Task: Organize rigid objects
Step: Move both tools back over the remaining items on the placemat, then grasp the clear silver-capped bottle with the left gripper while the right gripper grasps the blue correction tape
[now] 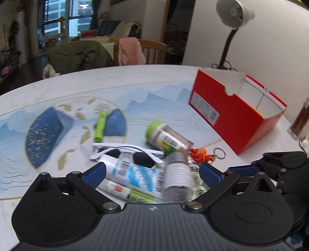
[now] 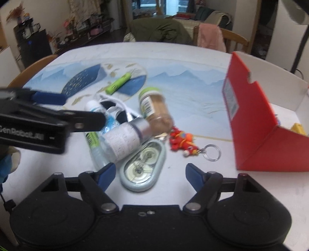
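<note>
A pile of small objects lies on the table beside a red shoe box (image 1: 231, 115) (image 2: 256, 119). My left gripper (image 1: 153, 173) (image 2: 85, 110) is open and straddles a white tube with blue print (image 1: 135, 171) and a clear bottle with a white label (image 1: 177, 173) (image 2: 123, 141). My right gripper (image 2: 150, 173) is open around the near end of a grey oval tin (image 2: 143, 166), pads apart from it. Around these lie white sunglasses (image 1: 131, 152), a green-capped jar (image 1: 168, 137) (image 2: 154, 108), a green marker (image 1: 100, 125) (image 2: 118, 84) and an orange toy keychain (image 1: 202, 155) (image 2: 181, 142).
A yellow item (image 2: 299, 129) sits inside the box. A desk lamp (image 1: 231, 11) stands behind the box by the wall. A brown bottle (image 1: 301, 119) stands at the table's right edge. Wooden chairs (image 2: 227, 38) draped with clothes line the far side.
</note>
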